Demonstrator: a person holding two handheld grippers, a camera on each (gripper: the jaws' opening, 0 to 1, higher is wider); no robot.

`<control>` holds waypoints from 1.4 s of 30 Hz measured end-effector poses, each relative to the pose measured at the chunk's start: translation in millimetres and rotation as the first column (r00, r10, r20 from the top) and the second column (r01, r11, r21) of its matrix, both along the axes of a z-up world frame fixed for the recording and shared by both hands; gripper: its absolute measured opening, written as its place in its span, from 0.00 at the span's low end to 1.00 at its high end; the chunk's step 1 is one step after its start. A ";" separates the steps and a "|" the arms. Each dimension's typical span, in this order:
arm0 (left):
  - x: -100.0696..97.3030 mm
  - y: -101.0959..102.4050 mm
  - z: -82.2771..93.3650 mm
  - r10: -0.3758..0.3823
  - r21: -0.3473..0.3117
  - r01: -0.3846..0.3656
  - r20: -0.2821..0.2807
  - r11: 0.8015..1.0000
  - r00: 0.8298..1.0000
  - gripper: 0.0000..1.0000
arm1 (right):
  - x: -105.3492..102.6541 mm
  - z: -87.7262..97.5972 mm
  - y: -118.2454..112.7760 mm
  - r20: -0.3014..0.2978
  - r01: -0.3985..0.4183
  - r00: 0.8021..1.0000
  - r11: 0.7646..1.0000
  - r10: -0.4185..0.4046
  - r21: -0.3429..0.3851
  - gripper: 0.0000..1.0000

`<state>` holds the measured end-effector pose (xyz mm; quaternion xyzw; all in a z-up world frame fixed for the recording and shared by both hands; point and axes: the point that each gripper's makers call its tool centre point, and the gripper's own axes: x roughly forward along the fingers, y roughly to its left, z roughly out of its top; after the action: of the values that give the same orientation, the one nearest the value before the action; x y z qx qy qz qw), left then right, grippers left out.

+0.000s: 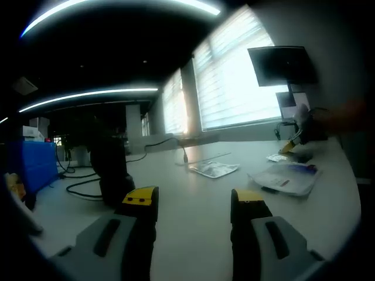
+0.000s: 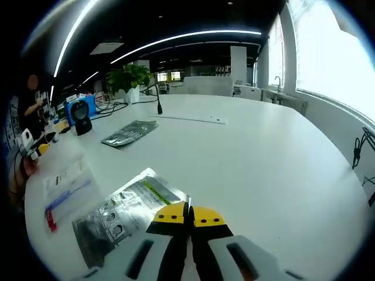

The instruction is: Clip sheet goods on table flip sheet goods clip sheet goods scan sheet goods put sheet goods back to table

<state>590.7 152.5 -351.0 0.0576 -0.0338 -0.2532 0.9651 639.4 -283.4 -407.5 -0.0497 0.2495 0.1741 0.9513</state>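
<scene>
In the right gripper view a clear printed packet (image 2: 132, 212) with a green strip lies flat on the white table (image 2: 252, 152). My right gripper (image 2: 188, 214) is shut at its near corner, a thin pale edge showing between the yellow tips. Seen from the left gripper view, the right gripper (image 1: 291, 144) touches a small packet (image 1: 276, 157) at the far right, held by a hand (image 1: 347, 117). My left gripper (image 1: 194, 199) hangs open above the bare table (image 1: 193, 187), nothing between its jaws. A silvery packet (image 1: 214, 169) and a clear packet (image 1: 287, 177) lie ahead of it.
A black scanner on a stand (image 1: 114, 170) is at the left with cables behind it; it is also in the right gripper view (image 2: 82, 116). A dark packet (image 2: 130, 133) and a clear packet with red and blue marks (image 2: 63, 188) lie nearby. A monitor (image 1: 282, 64) stands by the windows.
</scene>
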 end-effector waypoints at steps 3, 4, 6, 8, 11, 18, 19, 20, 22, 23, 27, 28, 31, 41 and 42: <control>-0.2 -0.5 -0.1 -0.002 0.001 0.002 -0.001 1.000 1.000 0.42 | -0.7 10.1 0.0 0.035 0.014 0.999 1.000 -0.015 0.023 0.00; -0.4 -0.8 -0.2 -0.002 0.002 0.002 -0.001 1.000 1.000 0.42 | -0.8 13.0 0.2 0.043 0.015 0.999 0.999 -0.017 0.031 0.00; -0.6 -0.9 -0.1 -0.003 0.002 0.003 0.000 1.000 1.000 0.42 | 0.7 19.1 -1.0 0.058 0.027 0.998 0.998 -0.030 0.054 0.00; -0.5 -0.6 0.3 -0.001 0.001 0.001 0.001 1.000 1.000 0.42 | 0.9 23.5 0.4 0.056 0.035 0.998 0.995 -0.040 0.089 0.00; -0.4 -0.1 0.5 0.001 -0.001 -0.001 0.002 1.000 1.000 0.42 | 1.7 32.5 1.3 0.077 0.039 0.996 0.993 -0.048 0.111 0.00; -0.5 -0.1 0.9 -0.001 -0.003 0.001 0.002 1.000 1.000 0.42 | -1.1 52.7 1.9 0.122 0.040 0.991 0.991 -0.055 0.127 0.00; -0.4 0.0 1.0 0.000 -0.003 0.000 0.002 1.000 1.000 0.42 | -1.6 56.3 2.3 0.130 0.039 0.990 0.991 -0.056 0.131 0.00; -0.4 0.2 1.1 0.000 -0.004 0.000 0.003 1.000 1.000 0.42 | -2.6 59.9 3.2 0.136 0.036 0.989 0.990 -0.054 0.136 0.00; -0.4 0.3 1.2 0.000 -0.005 0.000 0.003 1.000 1.000 0.42 | -4.1 67.0 4.2 0.146 0.035 0.988 0.989 -0.056 0.146 0.00; -0.5 0.2 1.2 -0.001 -0.005 0.001 0.003 1.000 1.000 0.42 | -4.8 70.5 4.8 0.152 0.032 0.987 0.988 -0.055 0.149 0.00; -0.4 0.5 1.3 0.000 -0.005 0.000 0.003 1.000 1.000 0.42 | -6.4 82.6 7.6 0.178 0.029 0.982 0.985 -0.060 0.170 0.00; -0.3 0.5 1.2 0.000 -0.005 0.000 0.004 1.000 1.000 0.42 | -6.8 85.0 8.8 0.182 0.028 0.982 0.985 -0.059 0.173 0.00; -0.2 0.3 0.9 -0.001 -0.003 0.001 0.003 1.000 1.000 0.42 | -1.4 94.2 4.5 0.210 0.027 0.976 0.985 -0.064 0.172 0.00; -0.3 0.4 1.1 0.000 -0.004 0.000 0.004 1.000 1.000 0.42 | 1.2 133.2 18.3 0.303 -0.015 0.952 0.982 -0.044 0.190 0.00; -0.4 0.4 1.2 0.000 -0.004 0.000 0.004 1.000 1.000 0.42 | 0.9 137.7 21.3 0.312 -0.024 0.949 0.982 -0.038 0.190 0.00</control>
<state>590.3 152.9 -349.8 0.0562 -0.0362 -0.2531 0.9651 640.3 -262.1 -269.8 0.0157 0.0774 0.1838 0.9798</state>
